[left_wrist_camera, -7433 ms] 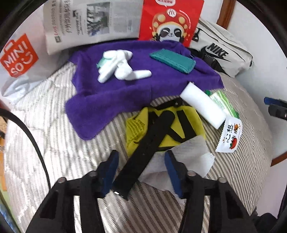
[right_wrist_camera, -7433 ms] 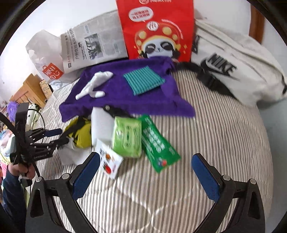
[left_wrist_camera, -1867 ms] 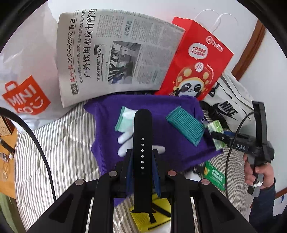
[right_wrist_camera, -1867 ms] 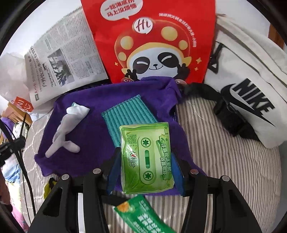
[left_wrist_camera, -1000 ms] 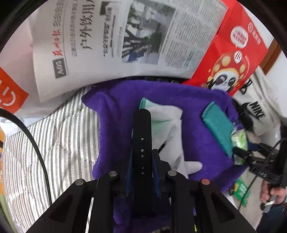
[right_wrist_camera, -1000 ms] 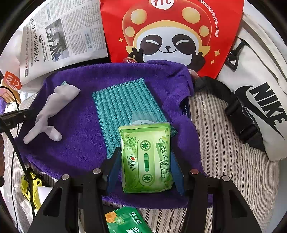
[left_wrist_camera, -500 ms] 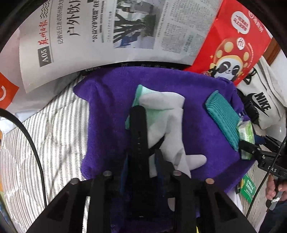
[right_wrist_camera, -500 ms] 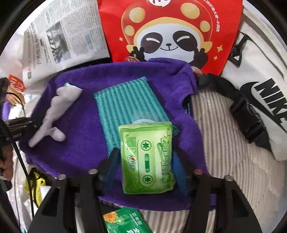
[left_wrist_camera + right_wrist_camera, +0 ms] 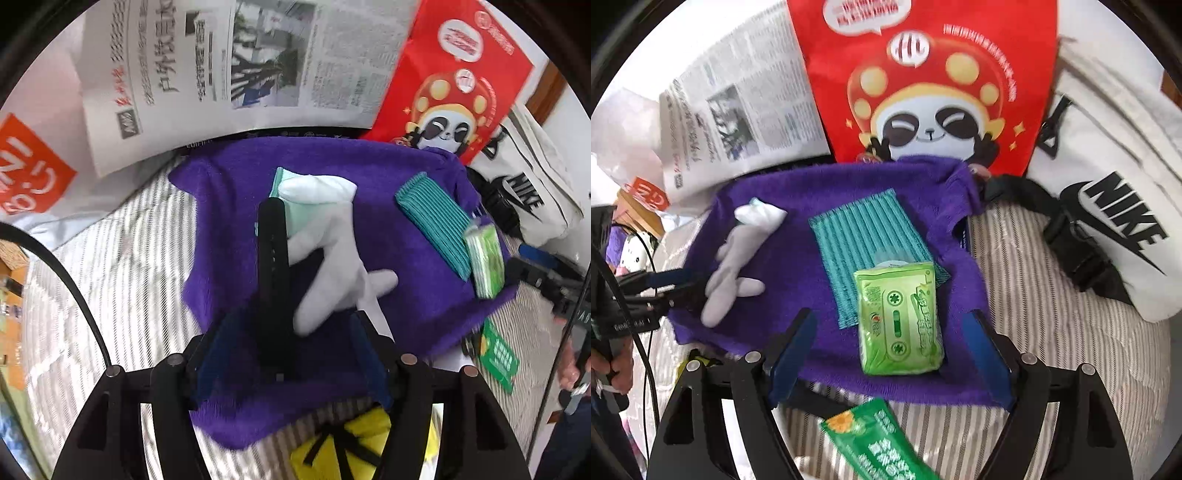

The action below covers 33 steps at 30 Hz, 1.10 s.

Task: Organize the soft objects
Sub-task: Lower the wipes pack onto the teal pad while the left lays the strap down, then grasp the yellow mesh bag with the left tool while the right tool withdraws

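Both grippers differ from a second ago: their jaws have just been opening, and the black strap and the green tissue pack, then clamped, now lie free on the purple towel.

Striped bed [image 9: 1052, 332] carries everything. White Nike bag [image 9: 1115, 206] at its right edge, red panda bag [image 9: 923, 74] and newspaper [image 9: 240, 62] propped along the back, Miniso bag [image 9: 29, 166] at far left.

Purple towel [image 9: 229, 206] is spread across the bed in front of the newspaper and panda bag.

Left gripper [image 9: 291, 354]: fingers [image 9: 210, 354] stand apart, one either side of the strap, neither pad pressing on it. Right gripper [image 9: 894, 350]: fingers [image 9: 790, 350] spread wide, clear gaps to the pack on both sides; nothing held.

Black strap [image 9: 273, 258] lies lengthwise on the towel, its far end overlapping the white glove [image 9: 332, 266]. Glove rests near towel centre, cuff toward the newspaper, with a pale green item partly under the cuff.

Teal ribbed cloth [image 9: 864, 243] lies flat on the right part of the towel.

Green tissue pack [image 9: 901, 321] sits on the towel, its far end overlapping the near corner of the teal cloth.

Green sachet [image 9: 879, 443] lies on the bed just off the towel's near edge. Yellow item with black straps [image 9: 354, 450] lies just off the near edge in the left wrist view.
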Each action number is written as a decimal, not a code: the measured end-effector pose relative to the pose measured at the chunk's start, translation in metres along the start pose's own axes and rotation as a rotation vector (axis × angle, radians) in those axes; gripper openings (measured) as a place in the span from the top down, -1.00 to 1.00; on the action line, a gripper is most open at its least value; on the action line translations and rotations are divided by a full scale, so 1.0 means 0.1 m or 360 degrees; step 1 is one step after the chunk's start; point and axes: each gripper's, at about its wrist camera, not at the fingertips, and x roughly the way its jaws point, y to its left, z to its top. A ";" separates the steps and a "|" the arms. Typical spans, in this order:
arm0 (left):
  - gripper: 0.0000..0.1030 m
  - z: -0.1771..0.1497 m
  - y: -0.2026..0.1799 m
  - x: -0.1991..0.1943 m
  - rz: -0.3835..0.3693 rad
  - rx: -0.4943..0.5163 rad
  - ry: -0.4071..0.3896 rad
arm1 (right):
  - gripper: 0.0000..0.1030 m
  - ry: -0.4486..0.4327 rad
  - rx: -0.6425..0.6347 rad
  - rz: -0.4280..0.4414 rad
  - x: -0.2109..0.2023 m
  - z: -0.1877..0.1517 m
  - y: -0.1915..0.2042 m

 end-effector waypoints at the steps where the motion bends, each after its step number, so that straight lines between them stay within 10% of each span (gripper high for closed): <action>1: -0.22 -0.04 -0.02 -0.05 -0.0007 0.0017 -0.0013 | -0.58 -0.0021 0.0003 0.0003 -0.08 -0.01 0.01; 15: -0.26 -0.96 -0.04 -0.26 -0.0105 -0.0169 0.0035 | -0.59 -0.0090 0.0046 0.0007 -0.84 -0.75 0.01; 21: -0.21 -1.09 -0.18 -0.17 0.0041 -0.0118 -0.0030 | -0.59 -0.0066 0.0114 0.0008 -0.97 -1.13 -0.08; 26: 0.35 -1.14 -0.19 -0.14 0.0024 -0.0119 -0.0112 | -0.59 -0.0027 0.0137 0.0007 -1.01 -1.39 -0.15; 33: 0.54 -1.18 -0.14 -0.29 0.0005 -0.0131 -0.0193 | -0.59 0.0019 0.0192 0.0024 -0.95 -1.57 -0.23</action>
